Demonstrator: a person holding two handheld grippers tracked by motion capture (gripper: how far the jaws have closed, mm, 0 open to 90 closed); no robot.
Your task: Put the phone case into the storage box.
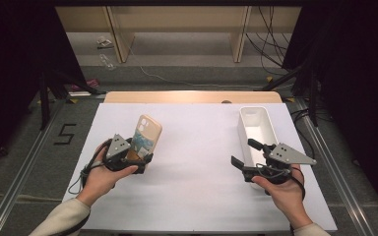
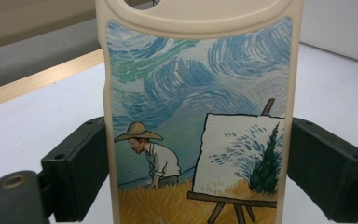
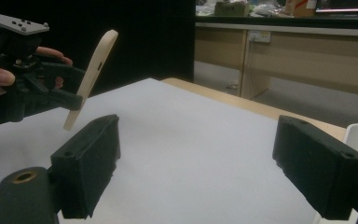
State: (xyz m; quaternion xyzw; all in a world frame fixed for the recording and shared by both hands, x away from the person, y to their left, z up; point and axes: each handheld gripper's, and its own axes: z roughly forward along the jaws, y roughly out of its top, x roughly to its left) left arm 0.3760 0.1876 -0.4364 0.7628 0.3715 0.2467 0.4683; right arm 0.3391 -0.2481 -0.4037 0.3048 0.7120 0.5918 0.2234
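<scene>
Two grippers up: my left gripper pinches the phone case by its edges, tilted above the table's left side. My right gripper hangs spread and empty, just beside the white bin at right.

My left hand comes in from the bottom left, sleeve at the wrist, fingers wrapped around the body of the left gripper. Its jaws point away from me and up, and they press on the two long edges of a phone case, which I hold clear of the table. My right hand holds the right gripper low over the table, its jaws spread wide with nothing between them.
</scene>
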